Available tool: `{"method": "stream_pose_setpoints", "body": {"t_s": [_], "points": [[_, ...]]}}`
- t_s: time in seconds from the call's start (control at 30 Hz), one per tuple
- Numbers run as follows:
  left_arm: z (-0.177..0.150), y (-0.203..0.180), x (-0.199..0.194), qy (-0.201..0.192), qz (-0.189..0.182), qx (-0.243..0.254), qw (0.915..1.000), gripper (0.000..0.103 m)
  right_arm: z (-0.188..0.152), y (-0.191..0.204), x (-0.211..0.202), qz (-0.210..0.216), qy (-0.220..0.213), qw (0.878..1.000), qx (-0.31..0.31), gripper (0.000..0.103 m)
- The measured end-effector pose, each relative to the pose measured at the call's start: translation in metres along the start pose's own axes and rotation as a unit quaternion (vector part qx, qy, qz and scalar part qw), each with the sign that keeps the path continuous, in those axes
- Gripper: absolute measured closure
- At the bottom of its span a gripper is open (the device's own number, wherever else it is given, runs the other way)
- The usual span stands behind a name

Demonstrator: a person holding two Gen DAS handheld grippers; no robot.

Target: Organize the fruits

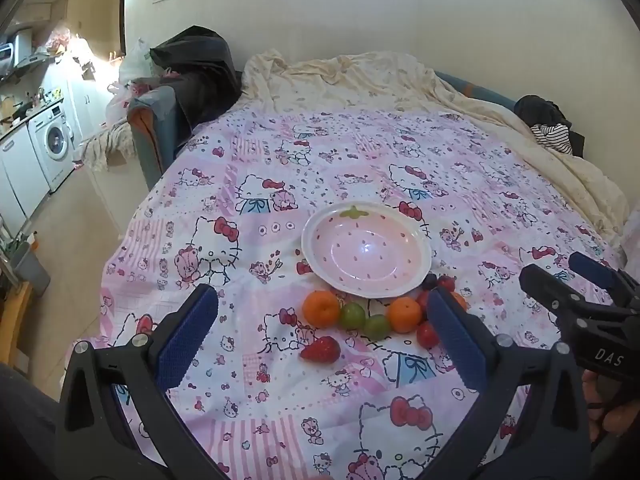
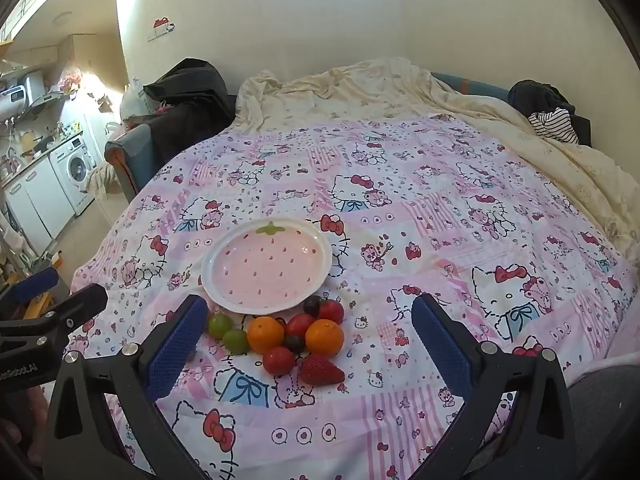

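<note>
Left gripper (image 1: 322, 334): we saw its fingers spread wide, gripping nothing.
Plate (image 2: 212, 286): we found it empty on the bedspread (image 2: 400, 240).
Fruits (image 2: 280, 336): clustered at the plate's 6 o'clock.
Right gripper (image 2: 306, 334): fingers wide apart, empty.

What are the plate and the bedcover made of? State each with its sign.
Plate: looks like glazed ceramic, possibly melamine; glossy, with a bright light glint in the left wrist view.
Bedcover: printed woven cloth, matte; it wrinkles and drapes over the edge.

Soft indoor light, glare from the kitchen at left, strong fisheye warping, dark corners.
</note>
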State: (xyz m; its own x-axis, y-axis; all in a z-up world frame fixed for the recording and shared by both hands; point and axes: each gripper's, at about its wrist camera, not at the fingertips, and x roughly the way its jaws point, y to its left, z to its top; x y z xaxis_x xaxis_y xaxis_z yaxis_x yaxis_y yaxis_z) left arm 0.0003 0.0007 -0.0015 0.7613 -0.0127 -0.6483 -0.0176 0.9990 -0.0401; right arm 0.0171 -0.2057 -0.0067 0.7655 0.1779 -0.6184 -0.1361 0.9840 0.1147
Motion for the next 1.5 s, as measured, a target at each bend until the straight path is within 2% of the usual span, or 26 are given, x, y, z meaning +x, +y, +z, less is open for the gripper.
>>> {"method": "stream_pose_setpoints", "body": {"t_s": [0.07, 0.1, 0.33, 1.5], "points": [[0.0005, -0.0029, -0.002, -0.009, 0.007, 0.011, 0.9999, 0.0, 0.0002, -0.0005, -0.0002, 0.0, -0.002, 1.0, 0.0, 0.0], [0.0017, -0.0016, 0.0024, 0.003, 0.01, 0.016, 0.9998, 0.0, 0.0003, -0.0007, -0.0002, 0.0, -0.002, 1.0, 0.0, 0.0], [-0.0003, 0.002, 0.0019, -0.005, 0.005, 0.001, 1.0, 0.0, 0.0007, -0.002, -0.0004, 0.001, -0.003, 1.0, 0.002, 0.0], [0.0046, 0.0026, -0.0012, -0.008, 0.004, 0.001, 1.0, 0.0, 0.0026, 0.0008, -0.0021, 0.002, -0.004, 1.0, -0.003, 0.0]]}}
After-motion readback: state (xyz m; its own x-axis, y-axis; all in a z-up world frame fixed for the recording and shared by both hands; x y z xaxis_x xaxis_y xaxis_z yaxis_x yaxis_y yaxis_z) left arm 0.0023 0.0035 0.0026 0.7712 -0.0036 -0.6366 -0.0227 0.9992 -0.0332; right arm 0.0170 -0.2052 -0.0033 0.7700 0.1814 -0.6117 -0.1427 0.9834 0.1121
